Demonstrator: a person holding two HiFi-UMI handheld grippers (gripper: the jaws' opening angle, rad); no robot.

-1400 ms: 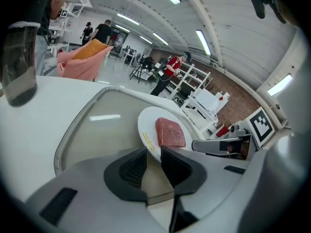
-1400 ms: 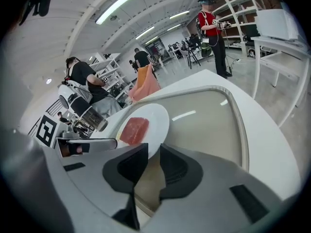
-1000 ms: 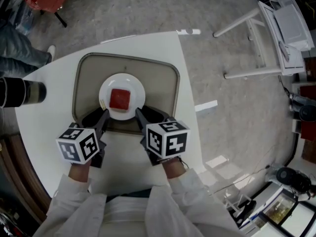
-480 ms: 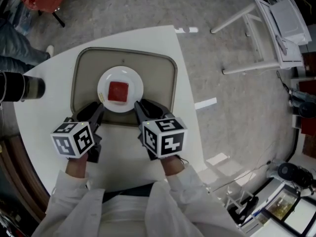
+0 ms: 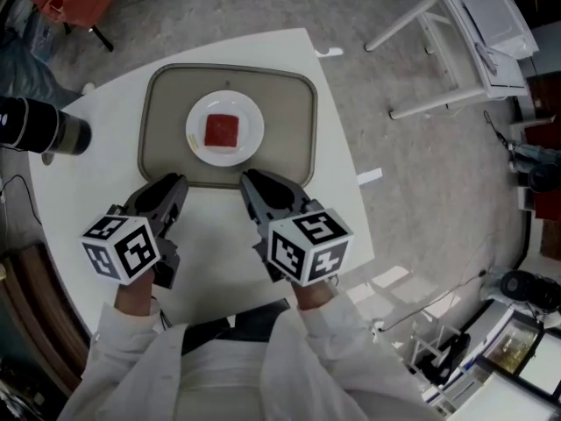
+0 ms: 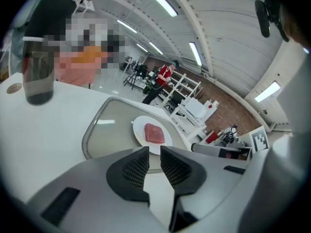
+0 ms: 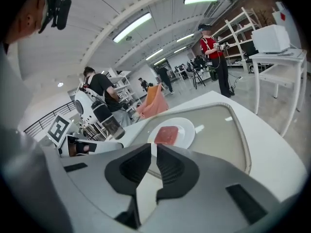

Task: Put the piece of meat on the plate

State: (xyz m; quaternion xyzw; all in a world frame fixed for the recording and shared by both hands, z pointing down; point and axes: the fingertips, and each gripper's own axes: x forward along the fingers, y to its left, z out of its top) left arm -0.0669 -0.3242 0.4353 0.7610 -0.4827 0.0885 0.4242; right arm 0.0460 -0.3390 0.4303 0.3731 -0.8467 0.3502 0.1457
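Left gripper (image 5: pixel 175 182) is being held above the white table (image 5: pixel 219 253), just short of the near edge of the tray (image 5: pixel 294 130), its jaws being pressed almost together, with only a slit between them and nothing in it. The right gripper (image 5: pixel 250 178) is being held beside it in like manner, its jaws near together on nothing. The piece of meat (image 5: pixel 222 131), a red square, is being carried at the middle of the white plate (image 5: pixel 250 134), which is being borne by the tray, apart from both grippers. A dark cylinder (image 5: pixel 44 127) is being seen at the table's left edge.
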